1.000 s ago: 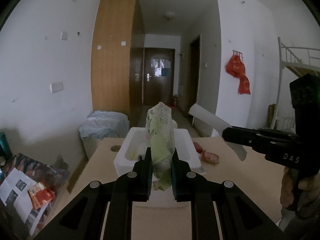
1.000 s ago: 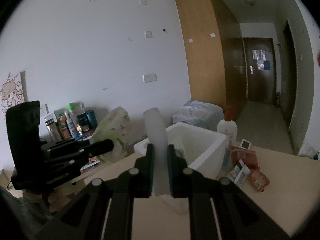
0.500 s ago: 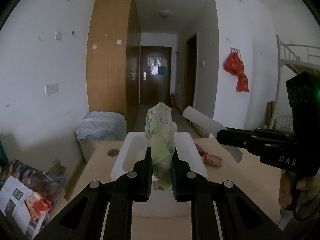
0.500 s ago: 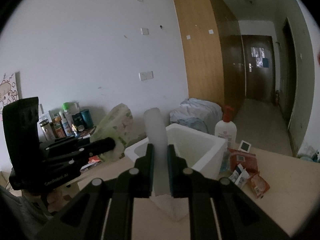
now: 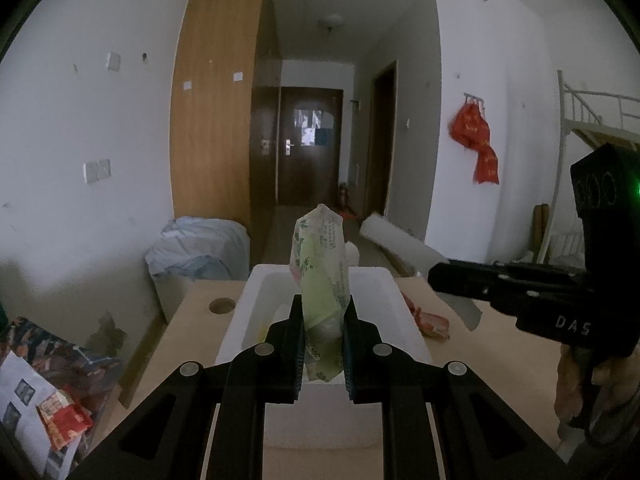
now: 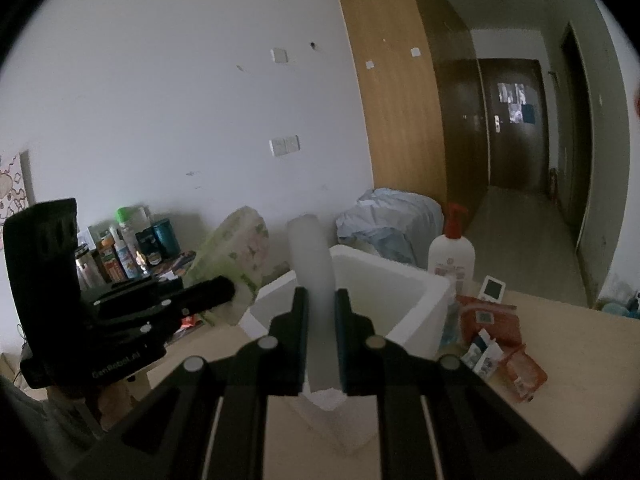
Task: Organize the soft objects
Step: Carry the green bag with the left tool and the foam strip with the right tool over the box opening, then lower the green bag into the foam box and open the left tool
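Observation:
My left gripper (image 5: 322,320) is shut on a green floral tissue pack (image 5: 320,276), which stands upright between the fingers in front of an open white foam box (image 5: 372,276) on the wooden table. My right gripper (image 6: 322,312) is shut on a white foam slab (image 6: 312,252), seen edge-on, just before the same box (image 6: 400,280). In the left wrist view the right gripper (image 5: 436,278) comes in from the right with the slab (image 5: 400,240) slanting up beyond the box. The right wrist view shows the left gripper (image 6: 224,290) and the pack (image 6: 236,252) at left.
A pump lotion bottle (image 6: 450,256), a small white device (image 6: 494,290) and red snack packets (image 6: 488,316) lie right of the box. The table has a round cable hole (image 5: 222,306). Bottles and jars (image 6: 120,252) crowd a shelf at left; a bedding-covered bin (image 5: 200,252) stands behind.
Both grippers have moved forward towards the white box, which now looks larger and nearer in both views. Both grips are unchanged.

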`<action>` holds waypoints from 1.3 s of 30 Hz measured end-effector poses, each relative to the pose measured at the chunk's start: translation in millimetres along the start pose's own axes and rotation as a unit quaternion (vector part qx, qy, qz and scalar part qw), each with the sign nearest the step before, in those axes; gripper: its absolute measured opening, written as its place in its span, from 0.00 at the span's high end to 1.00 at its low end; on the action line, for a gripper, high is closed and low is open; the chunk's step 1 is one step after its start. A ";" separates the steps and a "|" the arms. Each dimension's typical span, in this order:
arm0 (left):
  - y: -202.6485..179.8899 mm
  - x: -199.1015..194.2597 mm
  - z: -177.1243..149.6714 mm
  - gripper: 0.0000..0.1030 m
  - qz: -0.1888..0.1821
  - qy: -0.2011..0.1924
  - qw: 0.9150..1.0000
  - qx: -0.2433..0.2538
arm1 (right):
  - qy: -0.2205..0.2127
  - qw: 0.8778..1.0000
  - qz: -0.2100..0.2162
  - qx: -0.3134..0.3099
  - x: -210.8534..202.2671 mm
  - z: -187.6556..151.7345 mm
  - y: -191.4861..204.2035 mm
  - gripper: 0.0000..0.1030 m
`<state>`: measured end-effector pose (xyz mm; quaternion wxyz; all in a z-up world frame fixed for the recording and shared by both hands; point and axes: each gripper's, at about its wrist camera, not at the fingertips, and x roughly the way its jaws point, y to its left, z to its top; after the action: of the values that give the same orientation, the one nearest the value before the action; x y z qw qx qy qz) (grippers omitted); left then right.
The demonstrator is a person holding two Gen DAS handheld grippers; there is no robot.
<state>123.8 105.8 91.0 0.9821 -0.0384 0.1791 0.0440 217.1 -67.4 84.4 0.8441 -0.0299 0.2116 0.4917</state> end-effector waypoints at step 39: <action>20.8 73.1 4.3 0.84 -0.018 0.037 0.999 -0.001 | 0.037 0.999 -0.020 0.021 47.7 0.4 -20.6 0.85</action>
<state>191.4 132.1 67.8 0.9754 -0.0445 0.2142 0.0250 255.0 -38.9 63.1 0.8458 -0.0346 0.2527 0.4685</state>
